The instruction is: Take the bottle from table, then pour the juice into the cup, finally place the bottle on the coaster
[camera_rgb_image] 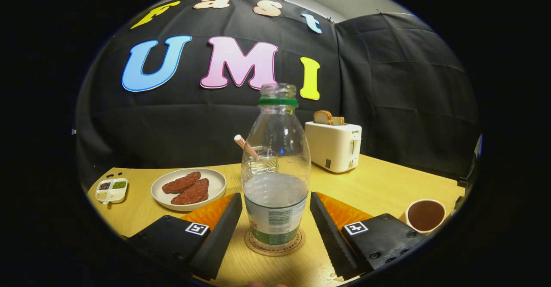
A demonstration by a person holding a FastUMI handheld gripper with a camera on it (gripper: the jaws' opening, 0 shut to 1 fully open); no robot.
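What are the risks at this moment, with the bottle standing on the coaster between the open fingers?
1. The bottle has no cap and holds liquid; the gripper has a finger close on each side, so a sideways move may tip it and spill.
2. The coaster is barely wider than the bottle's base, so a nudge may push it off.
3. A glass with a straw stands right behind the bottle and may be knocked too.

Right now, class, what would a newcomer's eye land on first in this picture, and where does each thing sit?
First, the clear bottle, uncapped and upright on a round coaster, standing between the fingers of the open gripper, which flank it without touching. Behind it to the right a white toaster holds bread. A plate with two brown patties lies to the left, and a cup of dark drink sits beyond the right finger.
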